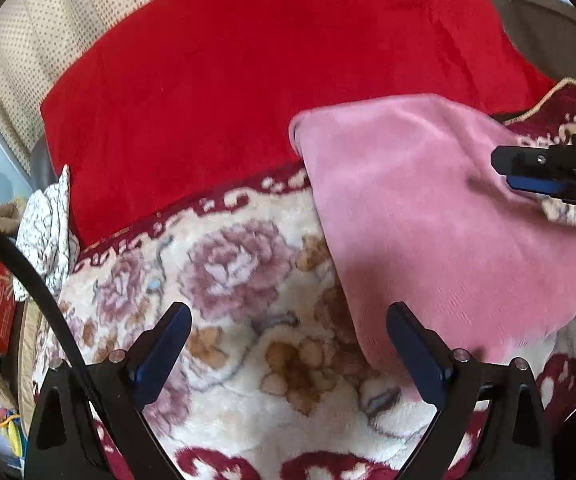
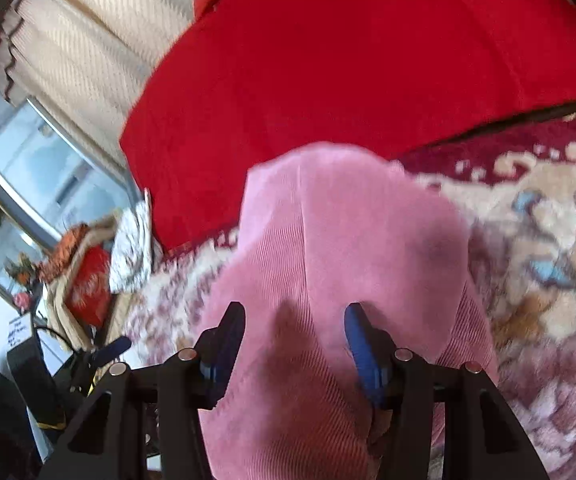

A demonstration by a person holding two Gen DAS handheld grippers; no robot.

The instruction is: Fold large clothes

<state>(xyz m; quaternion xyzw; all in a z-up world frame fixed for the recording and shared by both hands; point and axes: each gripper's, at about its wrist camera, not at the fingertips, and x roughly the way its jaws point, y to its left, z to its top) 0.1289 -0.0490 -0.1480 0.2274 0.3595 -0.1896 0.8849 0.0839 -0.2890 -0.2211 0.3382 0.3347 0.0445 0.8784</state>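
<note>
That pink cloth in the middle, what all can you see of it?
The pink garment looks like soft, finely ribbed fabric, corduroy-like, with a seam running down it. It lies draped and bunched on the flowered blanket, its far edge meeting the red cloth. What kind of garment it is cannot be told. The right gripper has its fingers on either side of a raised part of it; whether they pinch it is unclear. The left gripper stands open beside its near edge, holding nothing.
</note>
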